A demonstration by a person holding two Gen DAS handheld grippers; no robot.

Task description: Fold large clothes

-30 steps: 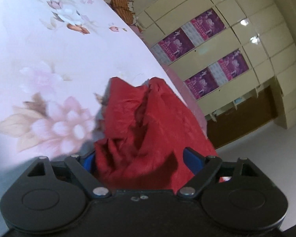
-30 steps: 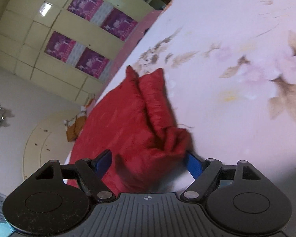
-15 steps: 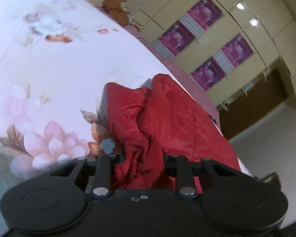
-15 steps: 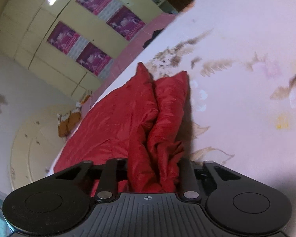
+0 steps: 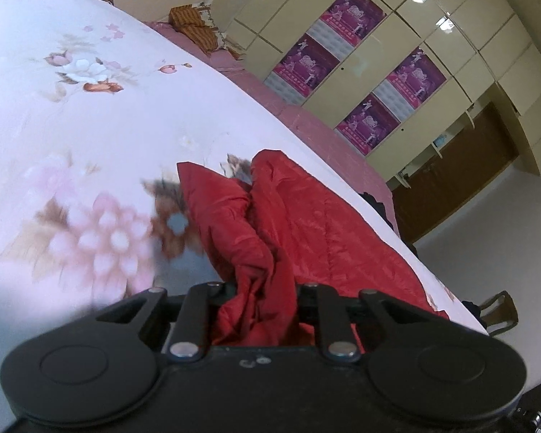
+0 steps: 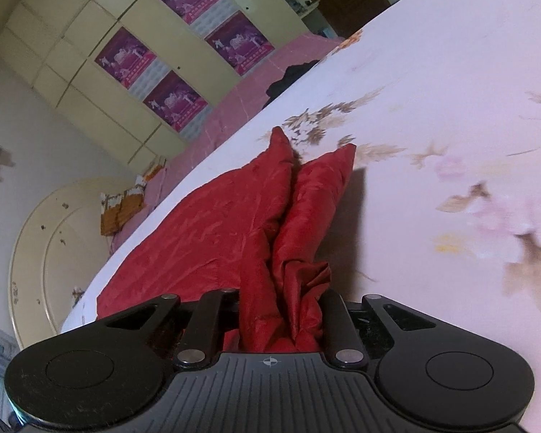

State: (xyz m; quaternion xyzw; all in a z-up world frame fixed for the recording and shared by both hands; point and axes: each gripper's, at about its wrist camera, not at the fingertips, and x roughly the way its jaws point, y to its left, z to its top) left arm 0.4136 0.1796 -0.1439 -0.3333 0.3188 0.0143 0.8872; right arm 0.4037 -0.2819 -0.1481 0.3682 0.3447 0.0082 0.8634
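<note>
Fold step in hand: both grips made, carry-over not yet done. Left gripper [image 5: 258, 310] clamped on a bunched edge of the red garment [image 5: 306, 223], fingers narrow with cloth filling the gap. Right gripper [image 6: 283, 319] same story, fingers pinched on a gathered wad of the same red garment [image 6: 216, 223]. Garment lying on the bed [image 5: 126, 126] over the floral sheet, near the bed's edge, gripped edge raised in ridges, rest spread flat. Next, likely: lift both ends level, keep cloth taut between grips, carry across and lay onto the flat part. Uneven height would probably skew the crease.
</note>
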